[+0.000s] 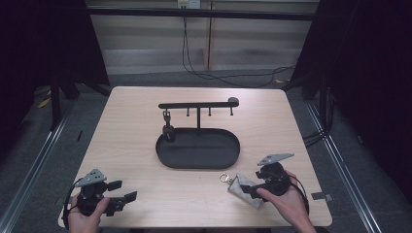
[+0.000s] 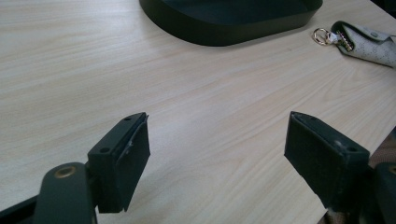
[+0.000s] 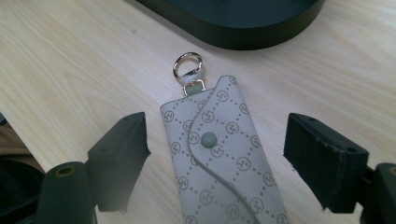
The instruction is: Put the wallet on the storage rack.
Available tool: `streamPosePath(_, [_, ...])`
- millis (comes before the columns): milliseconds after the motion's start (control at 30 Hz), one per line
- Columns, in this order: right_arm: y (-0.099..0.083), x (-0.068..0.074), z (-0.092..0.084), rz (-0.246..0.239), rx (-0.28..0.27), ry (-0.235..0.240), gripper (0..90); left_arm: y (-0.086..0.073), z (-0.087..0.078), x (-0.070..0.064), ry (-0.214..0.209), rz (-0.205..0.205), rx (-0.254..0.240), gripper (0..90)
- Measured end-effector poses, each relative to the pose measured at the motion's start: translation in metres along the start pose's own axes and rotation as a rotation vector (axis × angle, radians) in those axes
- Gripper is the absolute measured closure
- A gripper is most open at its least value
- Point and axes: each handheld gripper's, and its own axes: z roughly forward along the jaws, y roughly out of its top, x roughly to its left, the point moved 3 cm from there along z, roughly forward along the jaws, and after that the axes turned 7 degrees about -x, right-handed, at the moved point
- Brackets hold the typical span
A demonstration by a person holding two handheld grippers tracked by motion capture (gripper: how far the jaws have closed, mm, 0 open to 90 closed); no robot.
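**Key pouch between parted jaws at the table's near right**

The grey patterned key pouch (image 3: 224, 154) lies flat on the wooden table (image 1: 131, 141), near the front right edge, just in front of the black oval tray (image 1: 167, 158). Its flap is snapped shut with a round stud, and a metal ring (image 3: 187, 65) at its narrow end points toward the tray.

The right gripper (image 3: 217, 144) straddles the pouch: the jaws stand apart on either side, with bare wood showing between each pad and the fabric, so nothing is grasped. The right hand (image 1: 286, 201) holds this gripper from the table's near edge.

The left gripper (image 2: 217, 144) sits at the near left corner, its jaws spread wide over bare wood, holding and touching nothing. The left hand (image 1: 87, 218) grips it from below.

Behind the tray rises a black rack (image 1: 199, 105) with a crossbar and small hooks; a dark item hangs from the leftmost one.

Beyond the table, cables (image 1: 194, 68) trail across a grey floor toward a pale wall, with dark curtains at both sides.
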Motion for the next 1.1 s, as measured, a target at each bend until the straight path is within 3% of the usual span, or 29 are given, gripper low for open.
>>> streamPosePath(100, [0.004, 0.001, 0.005, -0.008, 0.03, -0.006, 21.5, 0.001, -0.001, -0.002, -0.008, 0.009, -0.009, 22.2])
streamPosePath(267, [0.008, 0.0, 0.007, 0.006, 0.037, 0.035, 23.1, -0.001, 0.002, -0.004, -0.028, 0.006, 0.019, 22.1])
streamPosePath(533, [0.007, -0.002, 0.011, -0.006, 0.101, 0.066, 31.2, -0.002, 0.001, -0.003, -0.001, -0.005, 0.011, 21.9])
streamPosePath(633, [0.009, -0.002, 0.01, -0.006, 0.118, 0.069, 29.8, -0.002, 0.001, -0.003, -0.007, -0.001, 0.019, 21.7])
streamPosePath(867, [0.005, -0.005, 0.013, -0.014, 0.214, 0.067, 22.8, -0.002, 0.002, -0.005, -0.016, 0.01, 0.023, 21.7])
streamPosePath(967, [0.005, -0.006, 0.014, -0.011, 0.233, 0.08, 21.6, 0.0, 0.0, -0.007, 0.012, 0.041, 0.021, 21.2])
streamPosePath(1100, [0.006, -0.007, 0.017, -0.017, 0.271, 0.089, 19.1, 0.0, 0.0, -0.007, 0.0, 0.03, 0.013, 21.2])
